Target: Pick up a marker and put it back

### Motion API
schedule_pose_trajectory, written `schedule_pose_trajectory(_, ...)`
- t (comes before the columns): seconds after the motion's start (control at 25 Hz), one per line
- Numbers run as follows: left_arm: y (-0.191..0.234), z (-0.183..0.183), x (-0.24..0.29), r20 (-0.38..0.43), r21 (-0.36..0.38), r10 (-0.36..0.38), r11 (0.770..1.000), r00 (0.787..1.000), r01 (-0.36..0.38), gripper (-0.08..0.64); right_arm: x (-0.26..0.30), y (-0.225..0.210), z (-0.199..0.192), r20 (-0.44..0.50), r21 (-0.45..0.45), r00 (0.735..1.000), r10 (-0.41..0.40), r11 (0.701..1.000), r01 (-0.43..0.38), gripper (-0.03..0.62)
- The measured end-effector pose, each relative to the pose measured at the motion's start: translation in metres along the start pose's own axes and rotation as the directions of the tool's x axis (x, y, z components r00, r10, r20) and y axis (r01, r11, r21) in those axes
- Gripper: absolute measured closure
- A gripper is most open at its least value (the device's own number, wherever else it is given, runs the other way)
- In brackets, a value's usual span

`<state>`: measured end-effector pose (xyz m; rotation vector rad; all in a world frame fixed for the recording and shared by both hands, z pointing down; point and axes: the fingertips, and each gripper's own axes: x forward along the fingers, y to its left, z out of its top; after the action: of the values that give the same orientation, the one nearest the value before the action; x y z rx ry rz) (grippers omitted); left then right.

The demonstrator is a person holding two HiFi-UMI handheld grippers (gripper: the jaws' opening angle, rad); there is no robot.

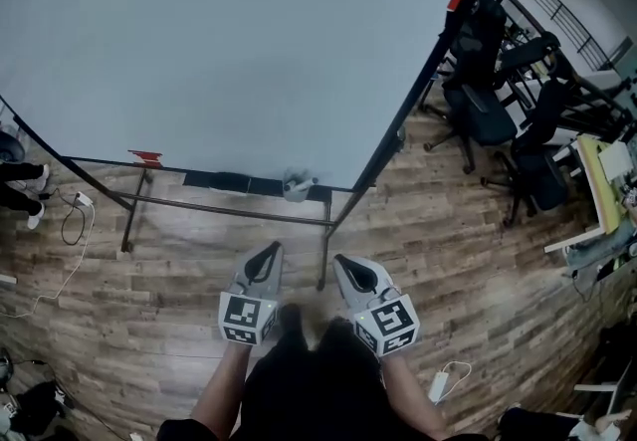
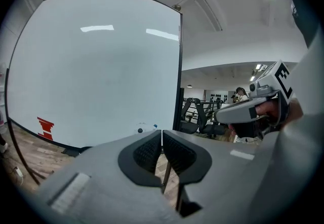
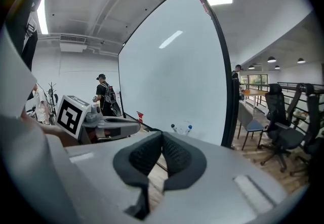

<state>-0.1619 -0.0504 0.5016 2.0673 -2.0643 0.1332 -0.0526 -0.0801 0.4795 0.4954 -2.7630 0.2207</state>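
A small clear holder with markers [image 1: 297, 187] sits on the tray at the bottom edge of the big whiteboard [image 1: 239, 41]. In the left gripper view the marker holder [image 2: 147, 129] shows just beyond the jaws; in the right gripper view two blue-capped markers [image 3: 182, 128] stand in it. My left gripper [image 1: 267, 252] and right gripper [image 1: 341, 263] hang side by side in front of the board, short of the tray. Both have their jaws pressed together with nothing between them. Each shows in the other's view: the right gripper [image 2: 253, 112] and the left gripper [image 3: 101, 122].
A black eraser [image 1: 231, 181] lies on the tray left of the holder, and a red mark [image 1: 146, 157] sits at the board's lower edge. The board's metal stand [image 1: 326, 250] reaches toward me. Office chairs [image 1: 488, 101] crowd the right; cables [image 1: 70, 220] lie on the floor at left.
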Motion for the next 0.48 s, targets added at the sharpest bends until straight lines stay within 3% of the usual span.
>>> schedule_pose_trajectory(0.28, 0.002, -0.005, 0.026, -0.032, -0.019, 0.01, 1.0, 0.999, -0.01, 0.545, 0.009, -0.019, 0.006, 0.004, 0.011, 1.0, 0.024, 1.0, -0.024, 0.591)
schedule_pose_trajectory(0.48, 0.014, 0.003, 0.047, -0.006, -0.011, 0.093, 0.996, 0.996, -0.093, 0.545, 0.024, -0.039, 0.018, 0.01, 0.002, 0.996, 0.084, 0.996, -0.084, 0.591)
